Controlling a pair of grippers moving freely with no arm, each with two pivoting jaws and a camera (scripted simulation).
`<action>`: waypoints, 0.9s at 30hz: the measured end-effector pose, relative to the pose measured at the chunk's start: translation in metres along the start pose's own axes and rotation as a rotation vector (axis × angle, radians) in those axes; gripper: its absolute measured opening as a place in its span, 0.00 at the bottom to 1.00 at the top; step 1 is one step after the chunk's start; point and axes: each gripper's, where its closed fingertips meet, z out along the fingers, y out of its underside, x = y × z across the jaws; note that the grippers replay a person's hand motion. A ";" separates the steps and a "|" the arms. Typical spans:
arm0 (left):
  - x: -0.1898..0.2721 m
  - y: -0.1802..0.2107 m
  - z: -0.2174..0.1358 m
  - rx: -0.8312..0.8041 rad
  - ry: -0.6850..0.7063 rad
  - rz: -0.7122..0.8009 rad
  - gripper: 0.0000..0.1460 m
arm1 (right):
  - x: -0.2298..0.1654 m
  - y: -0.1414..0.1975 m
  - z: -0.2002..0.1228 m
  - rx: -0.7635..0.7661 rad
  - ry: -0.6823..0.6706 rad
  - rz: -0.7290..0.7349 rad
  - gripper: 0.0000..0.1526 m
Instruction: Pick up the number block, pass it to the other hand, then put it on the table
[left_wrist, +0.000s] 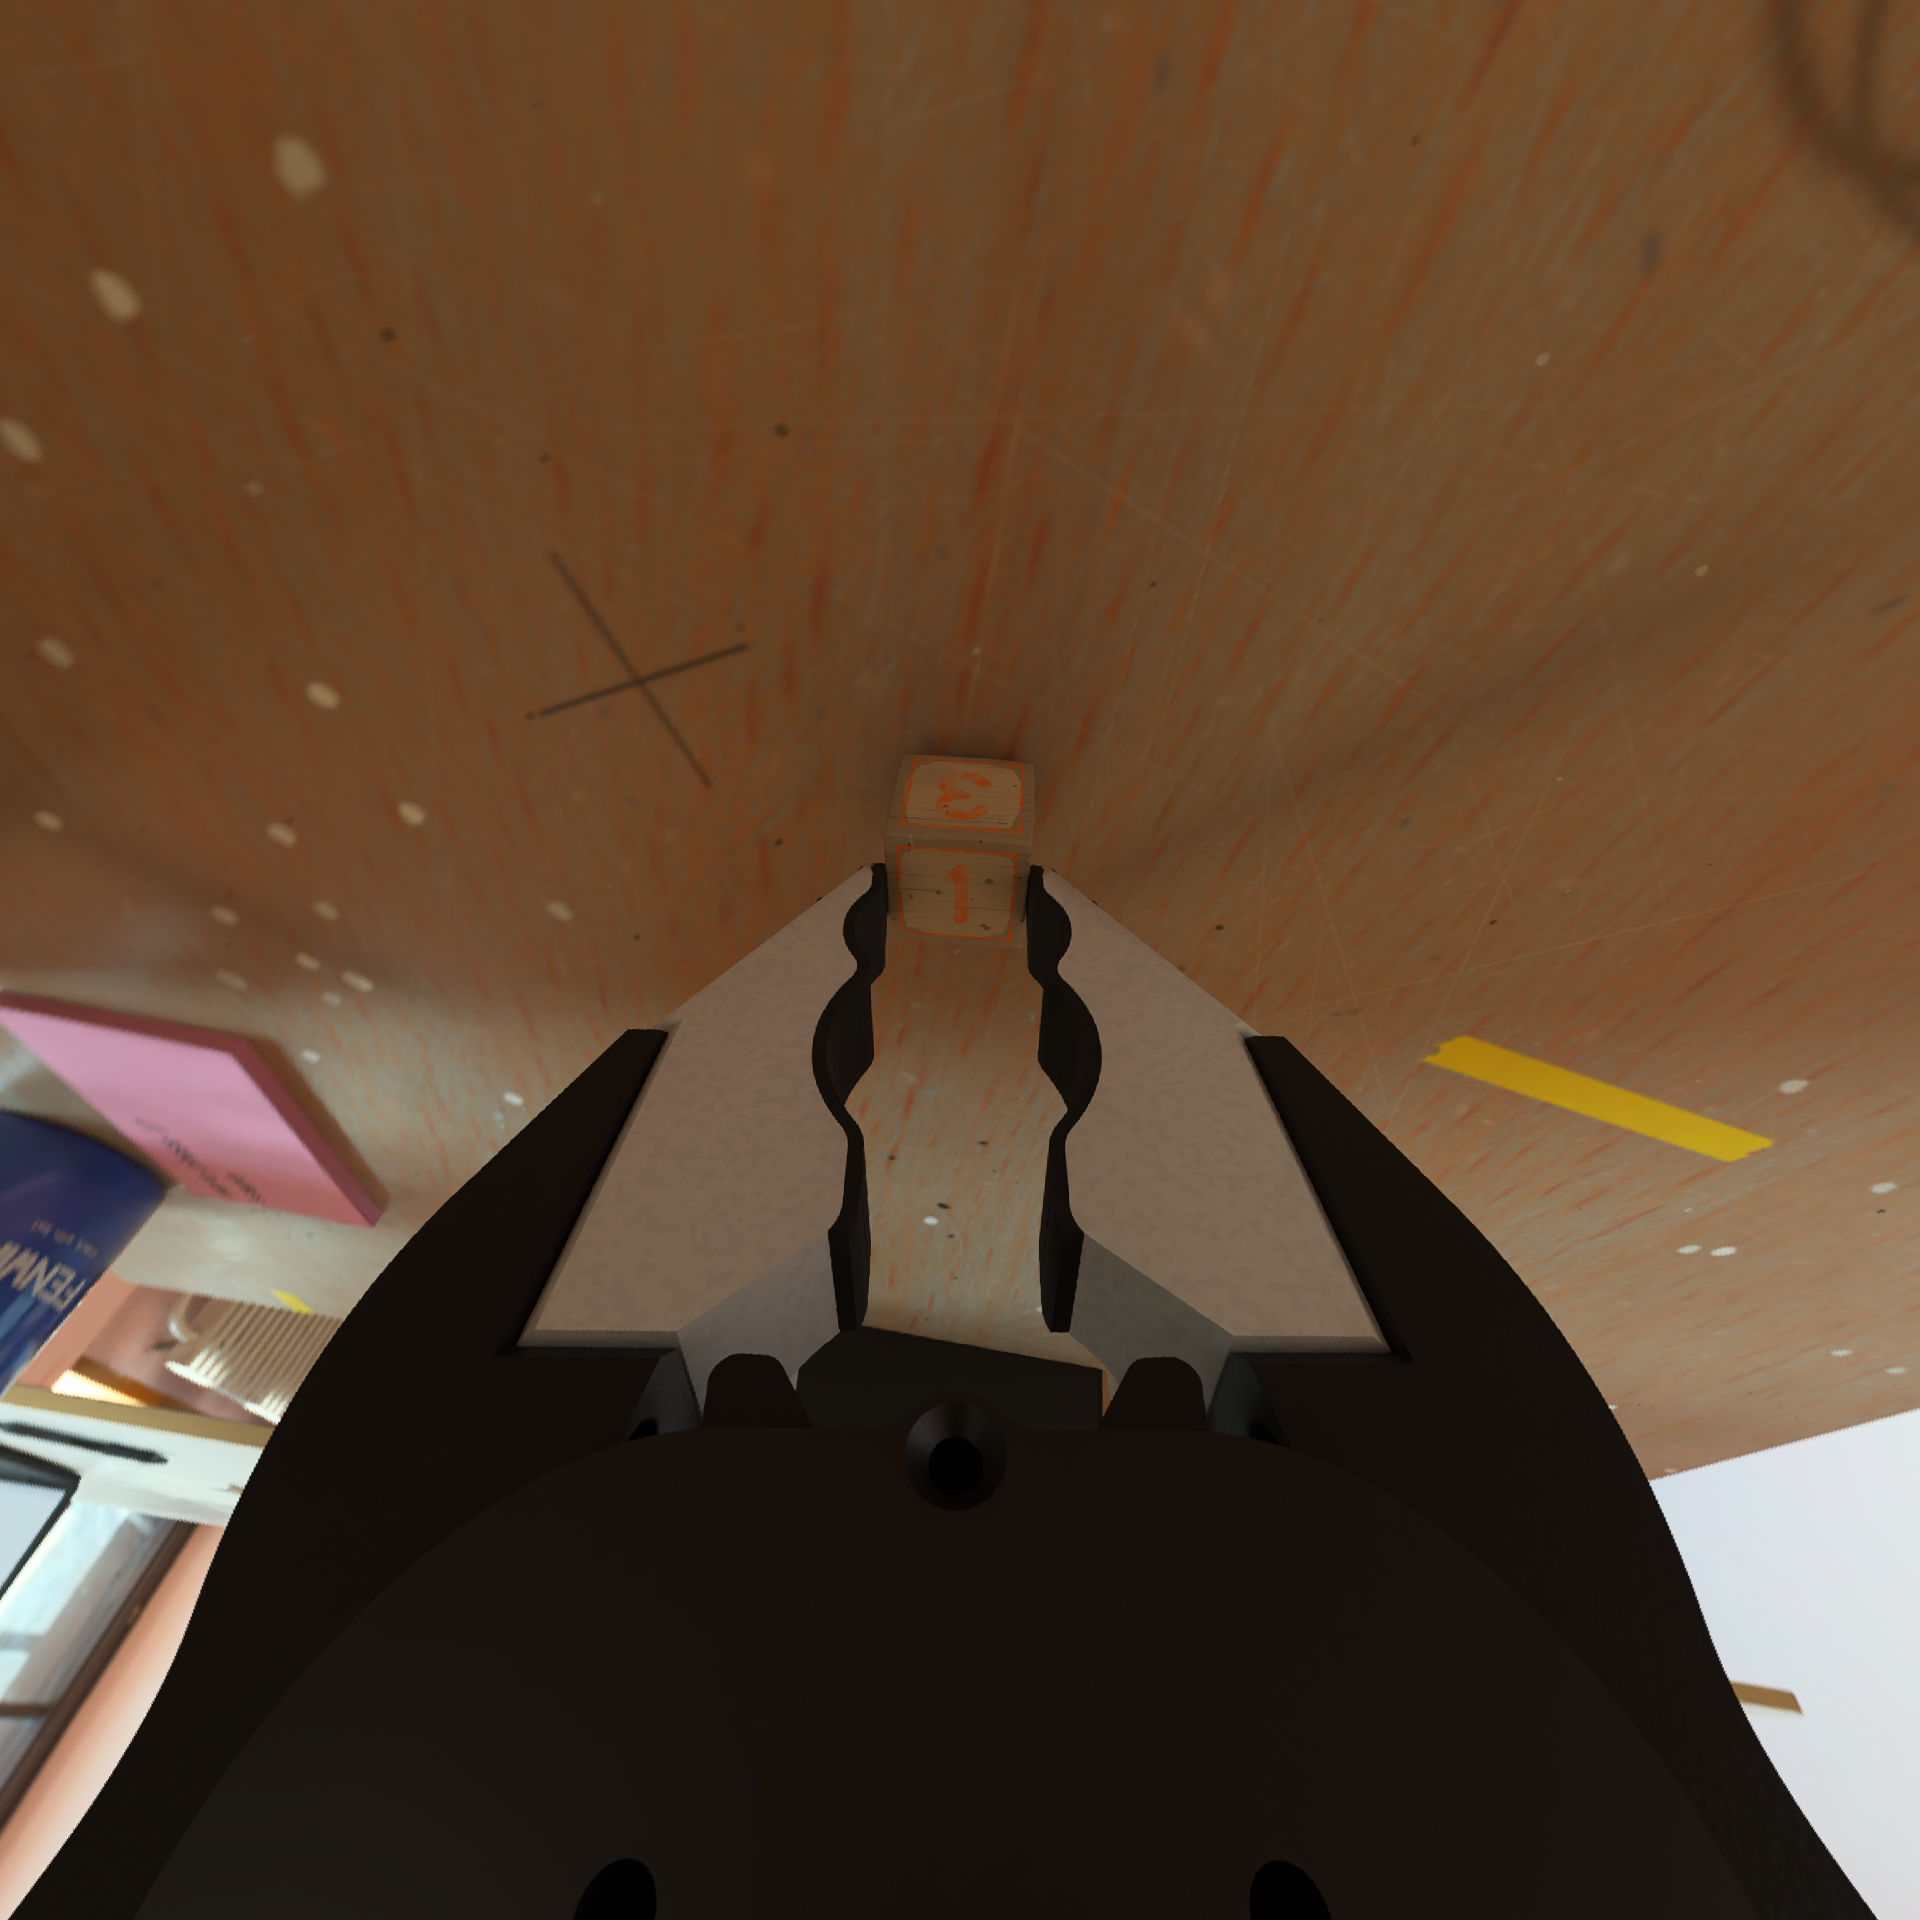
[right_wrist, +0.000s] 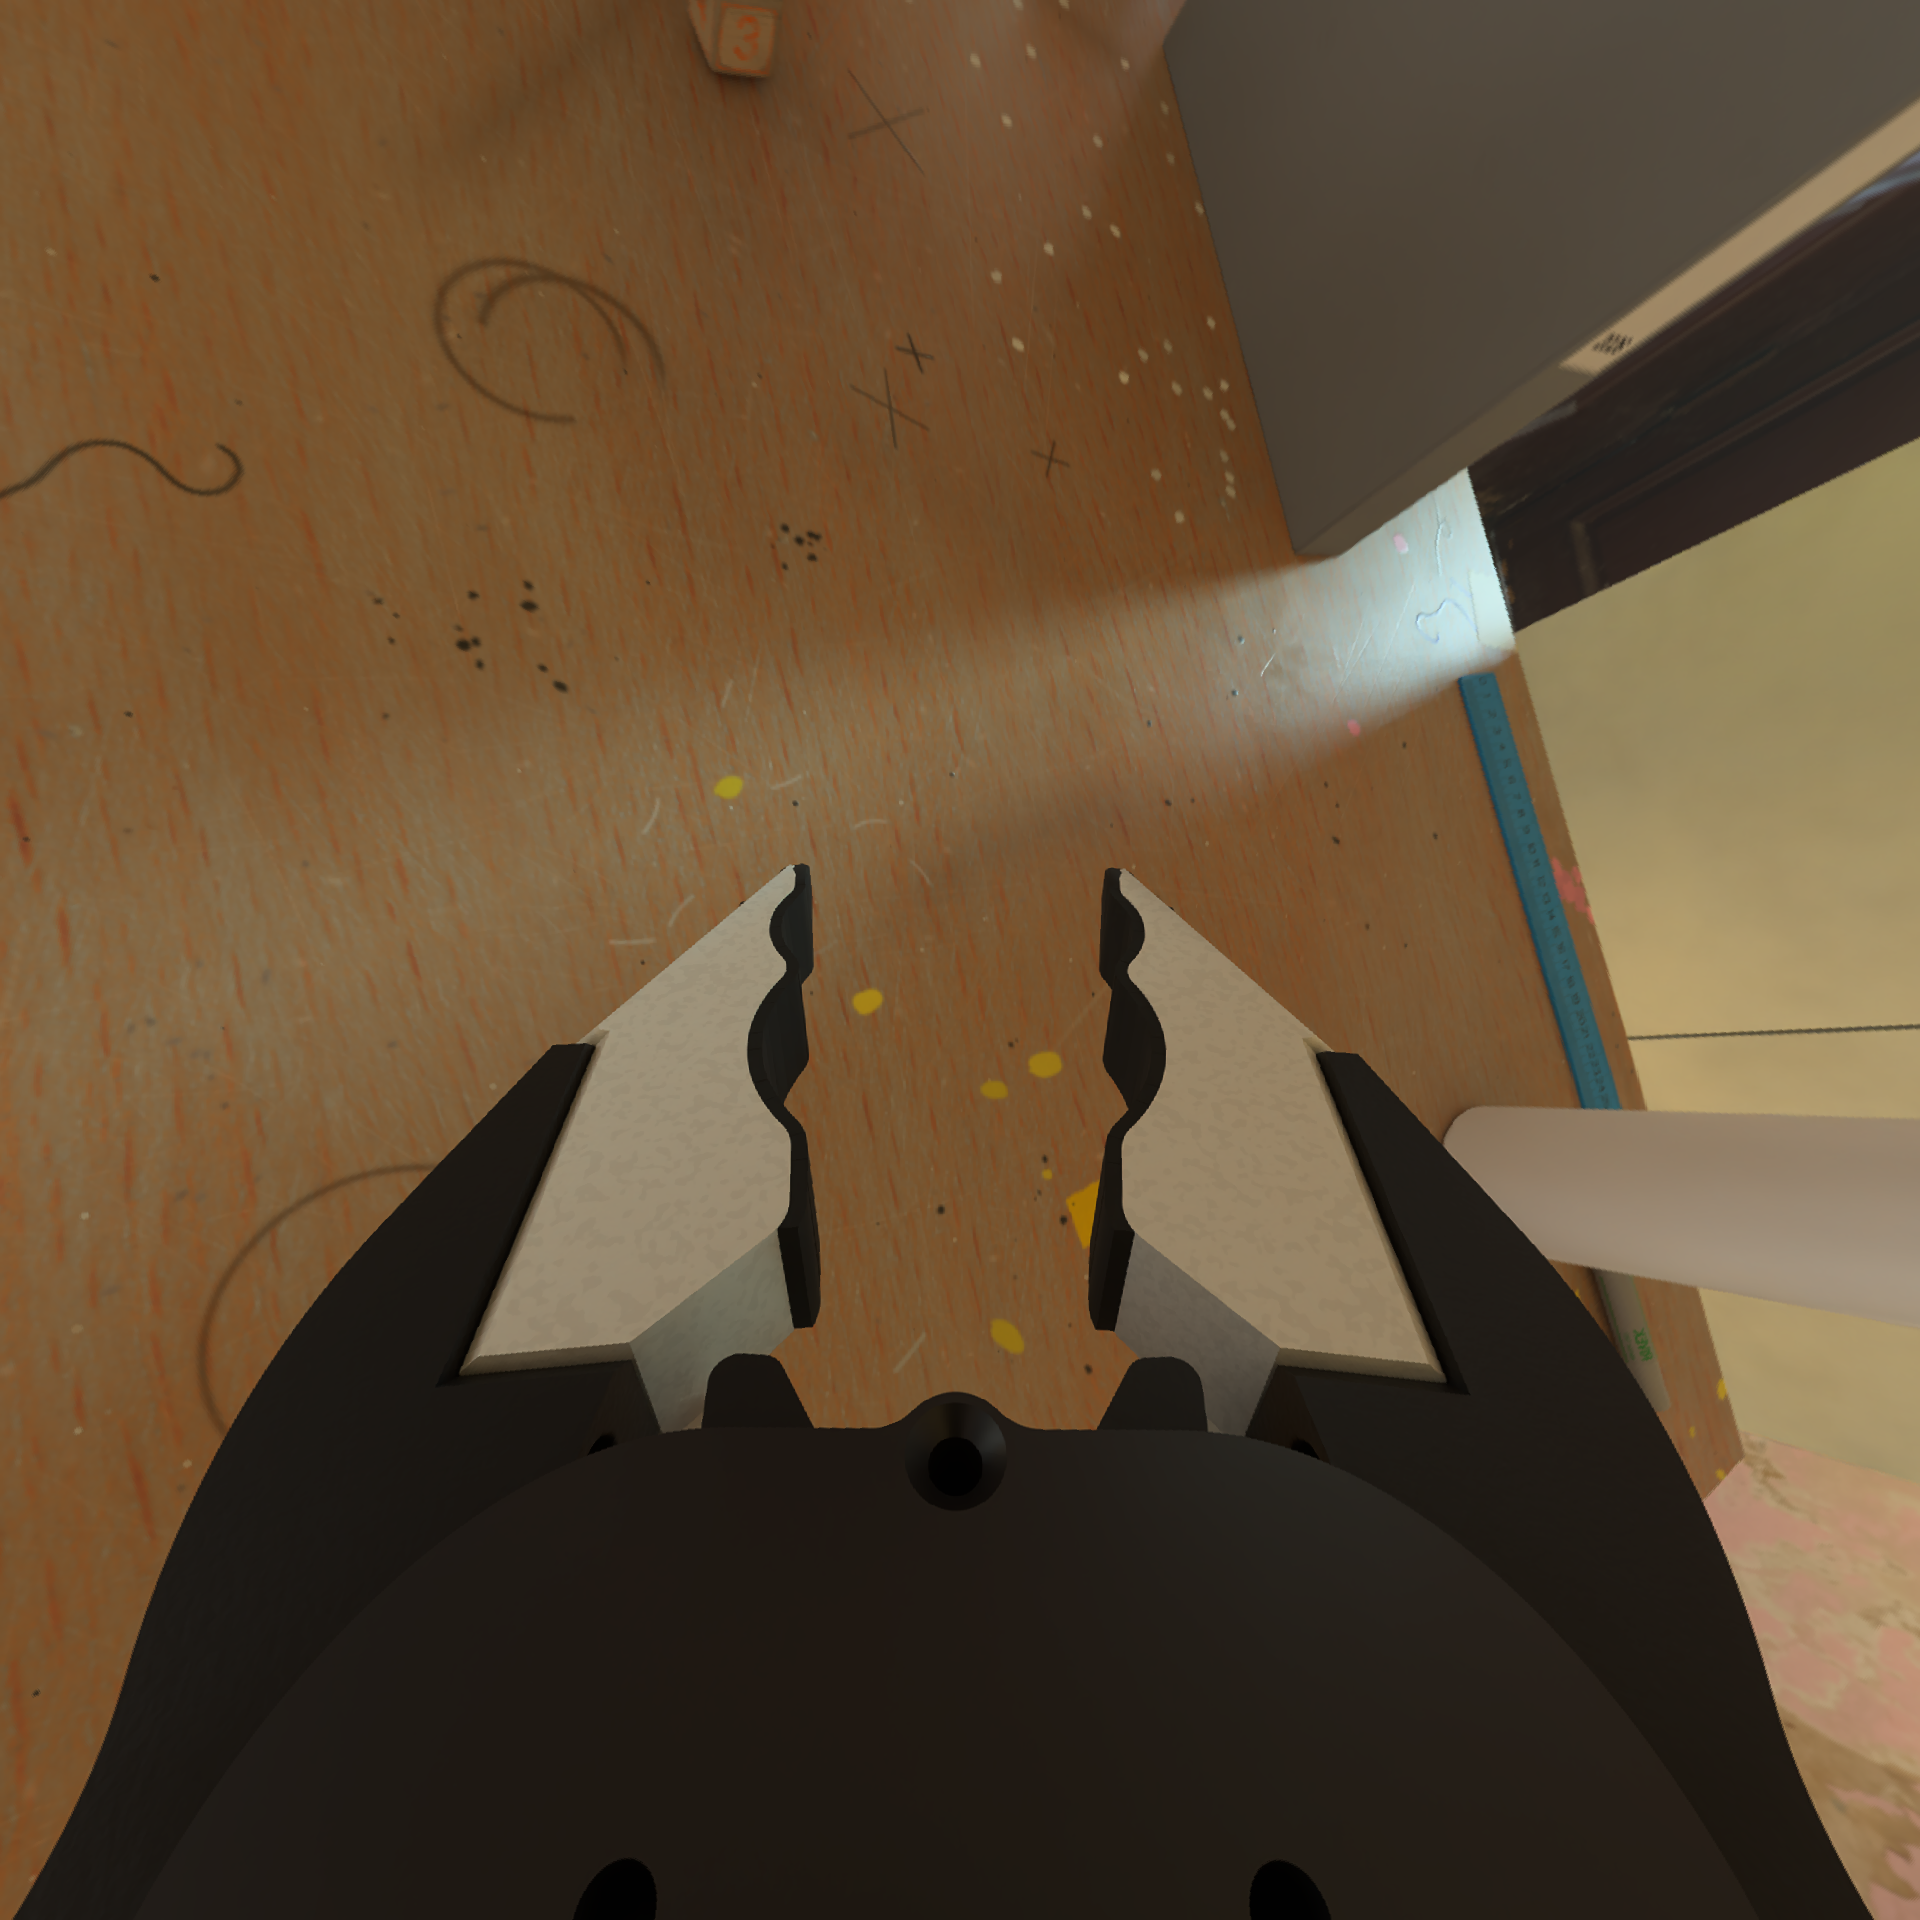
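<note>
At mid-frame the left gripper (left_wrist: 956, 894) brackets the block (left_wrist: 961, 847) without visibly squeezing it, so close squarely before lifting; the right gripper (right_wrist: 956, 883) gapes empty.

1. In your right wrist view the number block (right_wrist: 740, 36) gets chopped by the top edge, so you only see part of it.
2. In your left wrist view the left gripper (left_wrist: 956, 883) fingertips cover the block's (left_wrist: 961, 847) side faces; contact isn't clear.
3. The pink book (left_wrist: 197, 1107) and blue can (left_wrist: 57, 1236) at the worktop's edge run off the left side.
</note>
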 end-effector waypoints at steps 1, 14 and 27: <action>-0.003 0.002 -0.003 0.004 -0.016 -0.014 0.18 | -0.002 -0.004 -0.001 0.008 0.003 -0.008 0.36; 0.115 -0.078 -0.224 1.212 1.049 -0.197 0.18 | -0.063 -0.138 0.016 0.474 0.165 -0.286 0.41; 0.173 -0.108 -0.255 1.188 1.198 -0.052 0.18 | -0.084 -0.190 -0.004 0.637 0.155 -0.300 0.37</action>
